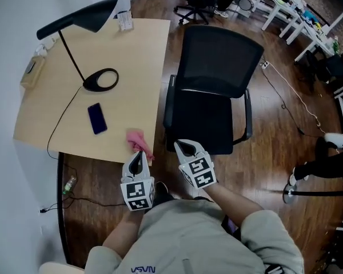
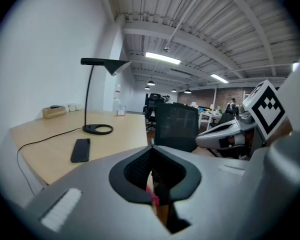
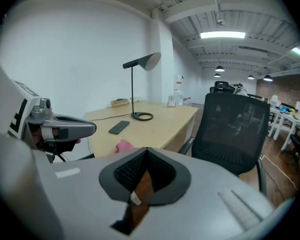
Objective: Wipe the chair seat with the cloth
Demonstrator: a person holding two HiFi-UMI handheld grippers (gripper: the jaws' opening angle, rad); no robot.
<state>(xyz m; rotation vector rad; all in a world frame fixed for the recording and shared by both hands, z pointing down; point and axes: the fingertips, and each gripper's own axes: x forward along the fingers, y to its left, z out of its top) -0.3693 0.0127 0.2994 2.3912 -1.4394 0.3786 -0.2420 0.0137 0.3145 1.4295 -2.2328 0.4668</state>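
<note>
A crumpled pink cloth (image 1: 138, 141) lies on the near right corner of the wooden desk (image 1: 128, 56). In the right gripper view the cloth (image 3: 124, 145) rests on the desk edge. The black office chair (image 1: 214, 90) stands right of the desk, its seat (image 1: 203, 124) bare. My left gripper (image 1: 139, 154) hovers just short of the cloth, jaws together and holding nothing; a sliver of pink shows through its gap (image 2: 152, 198). My right gripper (image 1: 184, 148) is shut and empty at the seat's front edge. From the right gripper view, the left gripper (image 3: 92, 128) hangs apart from the cloth.
A black desk lamp (image 1: 100, 80) and a dark phone (image 1: 96, 118) sit on the desk. A bottle (image 1: 69, 183) and cables lie on the wooden floor at the left. More chairs and white tables stand at the back; a person's leg (image 1: 326, 165) is at the right.
</note>
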